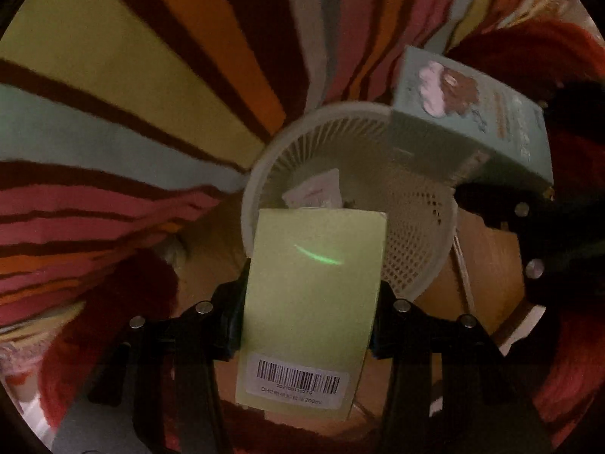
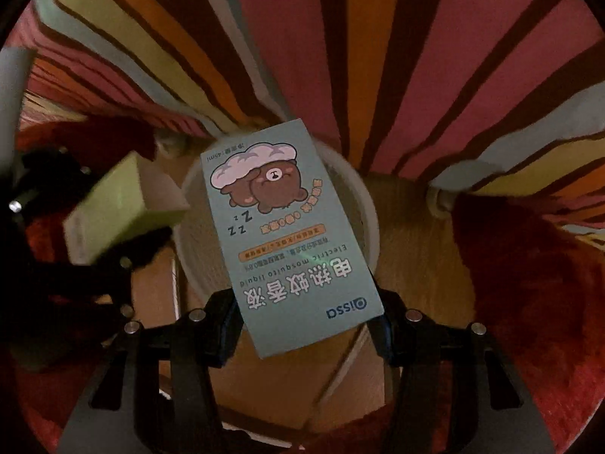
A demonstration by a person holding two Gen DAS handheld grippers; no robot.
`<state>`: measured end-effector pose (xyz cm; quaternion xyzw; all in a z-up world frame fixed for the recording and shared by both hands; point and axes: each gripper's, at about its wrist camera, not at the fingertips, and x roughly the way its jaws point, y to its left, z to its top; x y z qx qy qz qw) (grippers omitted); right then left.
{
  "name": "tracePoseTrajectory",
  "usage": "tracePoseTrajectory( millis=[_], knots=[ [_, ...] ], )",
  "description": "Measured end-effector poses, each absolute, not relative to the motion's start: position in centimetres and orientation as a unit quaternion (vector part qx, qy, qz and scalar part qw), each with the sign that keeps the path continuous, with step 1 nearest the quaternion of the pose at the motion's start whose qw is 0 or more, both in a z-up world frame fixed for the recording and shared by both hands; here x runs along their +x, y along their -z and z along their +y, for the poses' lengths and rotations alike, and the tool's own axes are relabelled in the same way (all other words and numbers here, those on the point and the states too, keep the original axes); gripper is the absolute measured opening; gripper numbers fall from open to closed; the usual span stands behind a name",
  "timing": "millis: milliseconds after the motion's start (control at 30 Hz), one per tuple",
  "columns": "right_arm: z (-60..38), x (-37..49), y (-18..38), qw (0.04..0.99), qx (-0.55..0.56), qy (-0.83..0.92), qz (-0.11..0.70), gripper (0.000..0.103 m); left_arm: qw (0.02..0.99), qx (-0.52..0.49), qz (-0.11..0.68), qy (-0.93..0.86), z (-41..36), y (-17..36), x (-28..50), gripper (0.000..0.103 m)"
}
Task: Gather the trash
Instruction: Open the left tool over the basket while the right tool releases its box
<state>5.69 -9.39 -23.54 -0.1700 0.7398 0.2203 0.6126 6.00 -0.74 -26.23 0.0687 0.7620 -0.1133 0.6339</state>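
Over the white basket, the left gripper clamps a green box (barcode label) while the right gripper clamps a teal box.

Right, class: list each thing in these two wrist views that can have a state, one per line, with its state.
Left gripper: shut on the green box.
Green box: closed, held above the basket.
Right gripper: shut on the blue box.
Blue box: closed, held tilted over the basket.
White basket: upright, open-topped, a white packet already inside.
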Motion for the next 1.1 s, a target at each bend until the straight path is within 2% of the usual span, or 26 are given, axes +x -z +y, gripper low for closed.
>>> tracePoseTrajectory(
  millis=[400, 567, 867, 967, 1000, 1033, 1100],
  knots=[
    [-9.1, 6.1, 29.1, 0.533, -0.161, -0.191, 0.808, 0.053, 0.558, 0.056, 0.823, 0.090, -0.7, 32.2, 6.5, 0.049],
    [-9.0, 6.2, 31.6, 0.504, -0.164, -0.180, 0.829, 0.053, 0.545, 0.035, 0.834, 0.078, -0.7, 33.0, 6.6, 0.049],
    [-9.4, 6.4, 32.2, 0.499, -0.158, -0.164, 0.836, 0.053, 0.520, 0.045, 0.848, 0.086, -2.0, 34.7, 6.1, 0.049],
    [-9.7, 6.6, 32.3, 0.496, -0.150, -0.163, 0.839, 0.054, 0.508, 0.040, 0.855, 0.095, -2.4, 35.2, 6.0, 0.053],
    [-9.5, 6.5, 32.3, 0.494, -0.147, -0.163, 0.841, 0.055, 0.503, 0.039, 0.858, 0.097, -2.4, 35.5, 5.8, 0.059],
    [-9.6, 6.5, 32.5, 0.489, -0.145, -0.162, 0.845, 0.056, 0.498, 0.041, 0.861, 0.097, -2.4, 35.7, 5.6, 0.076],
    [-9.9, 6.5, 32.8, 0.488, -0.148, -0.149, 0.847, 0.087, 0.492, 0.056, 0.864, 0.089, -2.5, 36.0, 5.4, 0.089]
  ],
)
